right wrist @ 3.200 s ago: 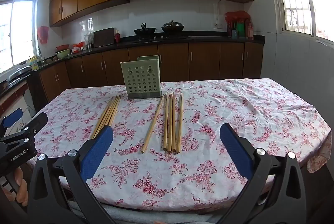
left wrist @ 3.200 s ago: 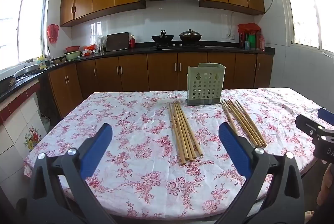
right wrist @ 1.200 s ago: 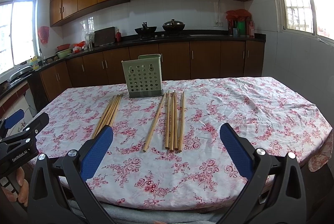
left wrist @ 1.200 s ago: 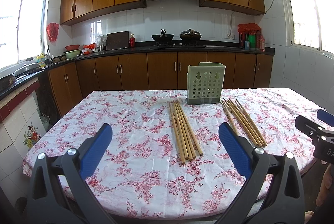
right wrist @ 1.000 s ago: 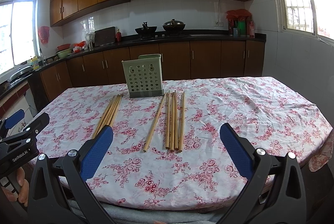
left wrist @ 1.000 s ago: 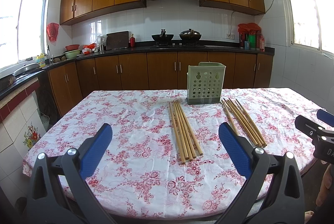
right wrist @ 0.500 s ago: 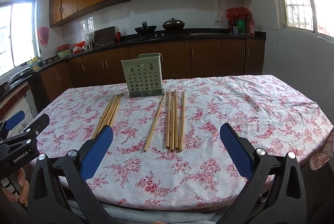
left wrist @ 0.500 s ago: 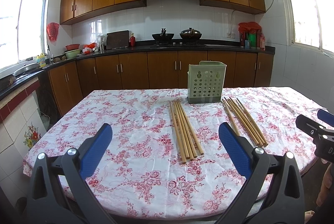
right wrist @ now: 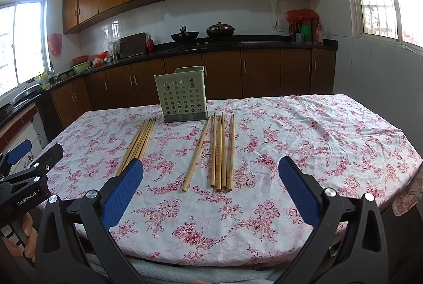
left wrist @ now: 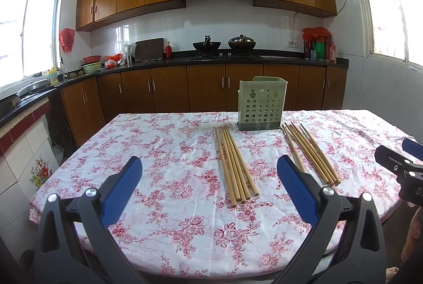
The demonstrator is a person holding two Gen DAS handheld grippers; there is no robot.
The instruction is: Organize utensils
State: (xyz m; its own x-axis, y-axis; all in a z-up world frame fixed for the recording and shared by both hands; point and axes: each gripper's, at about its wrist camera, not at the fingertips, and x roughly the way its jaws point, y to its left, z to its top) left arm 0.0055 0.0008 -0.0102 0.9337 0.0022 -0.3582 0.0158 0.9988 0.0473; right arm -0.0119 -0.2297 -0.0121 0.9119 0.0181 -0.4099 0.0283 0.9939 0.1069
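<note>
The left gripper hangs over the near edge of the table with its blue-padded fingers spread wide and nothing between them, pointing level toward the green perforated utensil holder. The right gripper has the same pose, fingers wide apart and empty, low over the near edge of the floral tablecloth; a bare hand shows at the lower left of the right wrist view, gripping the left tool's handle. The chopsticks lie flat on the cloth in front of the holder, well ahead of both sets of fingertips. One tight bundle starts just left of the holder's base and runs toward the near edge, ending between the left gripper's fingers in its view. A looser group starts just right of the holder, with a single stick angled away from it on the holder's side. The holder stands upright on the far side of the table; from this low angle, whether it holds anything cannot be told.
</note>
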